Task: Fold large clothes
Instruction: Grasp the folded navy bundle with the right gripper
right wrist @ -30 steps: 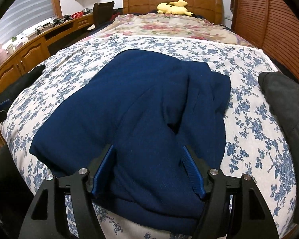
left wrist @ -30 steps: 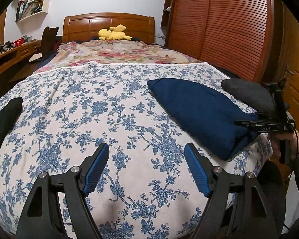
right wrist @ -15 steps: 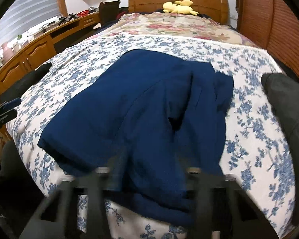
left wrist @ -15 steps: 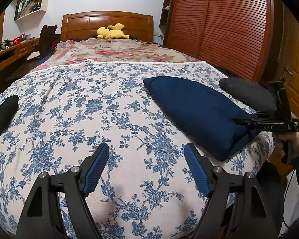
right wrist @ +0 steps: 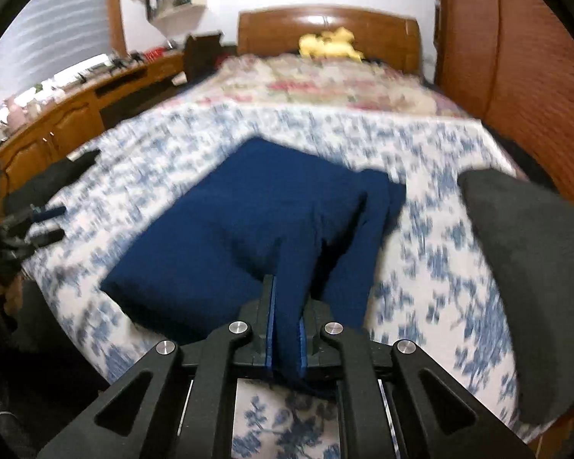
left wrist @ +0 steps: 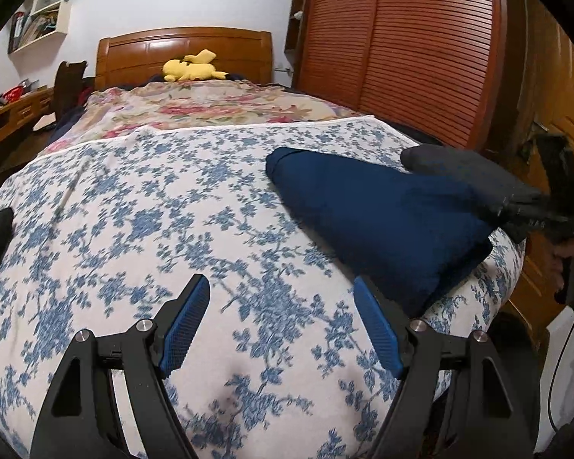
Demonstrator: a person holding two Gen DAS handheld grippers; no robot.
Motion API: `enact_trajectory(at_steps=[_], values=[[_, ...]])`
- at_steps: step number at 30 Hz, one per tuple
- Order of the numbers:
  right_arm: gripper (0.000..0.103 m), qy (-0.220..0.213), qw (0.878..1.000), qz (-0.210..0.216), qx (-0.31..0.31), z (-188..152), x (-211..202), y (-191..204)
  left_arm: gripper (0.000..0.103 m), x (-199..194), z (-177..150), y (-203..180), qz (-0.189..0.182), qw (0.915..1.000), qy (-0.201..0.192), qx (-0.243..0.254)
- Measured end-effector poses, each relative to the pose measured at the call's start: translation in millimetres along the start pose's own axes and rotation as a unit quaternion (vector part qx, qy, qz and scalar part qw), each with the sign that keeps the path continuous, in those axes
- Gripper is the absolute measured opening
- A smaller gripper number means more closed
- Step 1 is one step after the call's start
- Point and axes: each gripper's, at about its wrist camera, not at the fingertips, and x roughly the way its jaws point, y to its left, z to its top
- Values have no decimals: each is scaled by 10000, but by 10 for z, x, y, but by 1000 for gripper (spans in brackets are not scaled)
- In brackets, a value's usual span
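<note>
Navy garment (right wrist: 248, 222) on bed (left wrist: 172, 229): right gripper (right wrist: 286, 325) closing on its near edge, left gripper (left wrist: 279, 321) agape, empty beside garment; lift evenly, avoid bunching.

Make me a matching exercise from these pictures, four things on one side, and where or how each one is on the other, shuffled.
Things:
1. navy garment
2. yellow plush toy
3. left gripper
4. dark grey garment

States:
A. open over the floral bedspread
B. pinched in the closing right gripper
C. by the headboard
D. at the bed's wardrobe-side edge

Pairs: 1-B, 2-C, 3-A, 4-D
</note>
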Motion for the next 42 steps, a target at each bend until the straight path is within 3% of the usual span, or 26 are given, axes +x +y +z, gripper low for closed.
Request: enact_trajectory(at_steps=[2, 10, 13, 21, 31, 39, 42], values=[[10, 71, 10000, -60, 9, -93, 46, 10, 78, 76, 45, -23, -40, 10000, 28, 53], [60, -20, 9974, -638, 334, -200, -41, -34, 78, 478, 289, -79, -167, 9993, 123, 302], [67, 111, 9969, -547, 562, -207, 64, -62, 78, 638, 400, -89, -179, 9989, 156, 395], [72, 352, 9965, -156, 744, -177, 362, -82, 78, 1153, 734, -128, -168, 9978, 313, 559], [76, 275, 9945, 311, 963, -228, 586, -226, 78, 1912, 1075, -157, -193, 9959, 728, 499], [76, 215, 9941, 384, 989, -255, 653, -255, 78, 2337, 1259, -57, 30, 9940, 958, 528], [76, 198, 9938, 407, 1020, -262, 665, -253, 78, 2489, 1294, 12, -65, 9934, 1052, 452]])
